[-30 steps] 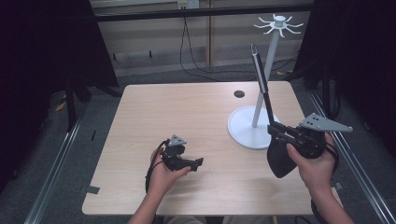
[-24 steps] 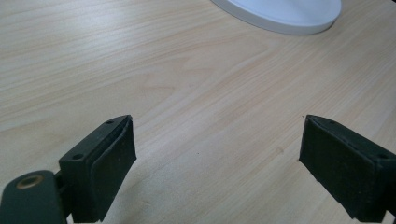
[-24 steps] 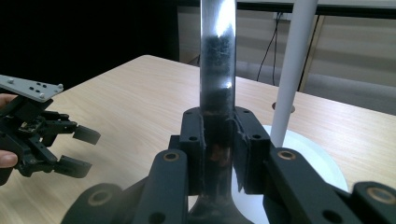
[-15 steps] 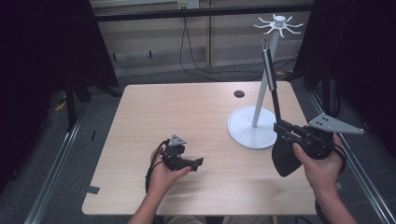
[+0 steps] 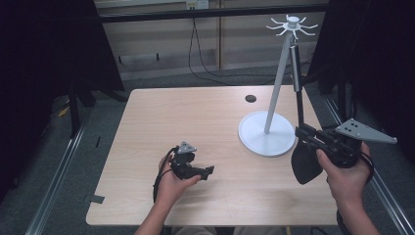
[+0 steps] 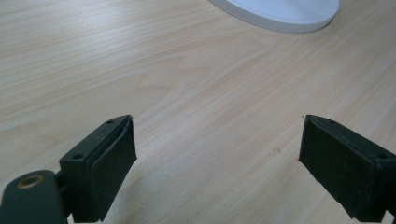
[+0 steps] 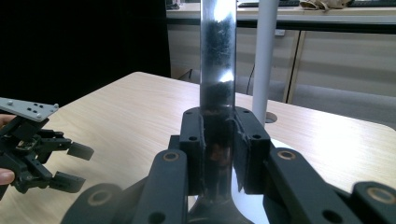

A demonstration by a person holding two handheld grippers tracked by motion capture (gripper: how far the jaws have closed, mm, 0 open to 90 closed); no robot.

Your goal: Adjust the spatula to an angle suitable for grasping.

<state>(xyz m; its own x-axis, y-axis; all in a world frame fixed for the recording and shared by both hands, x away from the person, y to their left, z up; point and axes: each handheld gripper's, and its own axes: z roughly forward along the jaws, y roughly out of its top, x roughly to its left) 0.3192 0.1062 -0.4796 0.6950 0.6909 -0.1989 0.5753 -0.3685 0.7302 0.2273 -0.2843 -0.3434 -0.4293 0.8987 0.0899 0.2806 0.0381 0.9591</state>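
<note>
A long-handled black kitchen utensil [image 5: 304, 164] stands nearly upright at the table's right edge, broad head down, handle top near the hooks of a white stand [image 5: 276, 83]. My right gripper [image 5: 301, 132] is shut on the handle's lower part. In the right gripper view both pads squeeze the shiny handle [image 7: 217, 70], with the gripper [image 7: 218, 135] below it and the stand's pole [image 7: 264, 60] just behind. My left gripper [image 5: 208, 171] rests low over the table's front middle, open with nothing between its jaws; in its own view the gripper [image 6: 215, 163] frames bare wood.
The stand's round white base [image 5: 266, 134] sits right of centre on the wooden table [image 5: 195, 117], and its edge [image 6: 280, 11] lies ahead of the left gripper. A dark cable hole [image 5: 250, 98] is at the table's back. The left gripper [image 7: 77, 165] shows in the right gripper view.
The right gripper has shifted slightly right with the utensil; the handle's top has swung rightward past the stand's pole. The left hand has stayed put.
</note>
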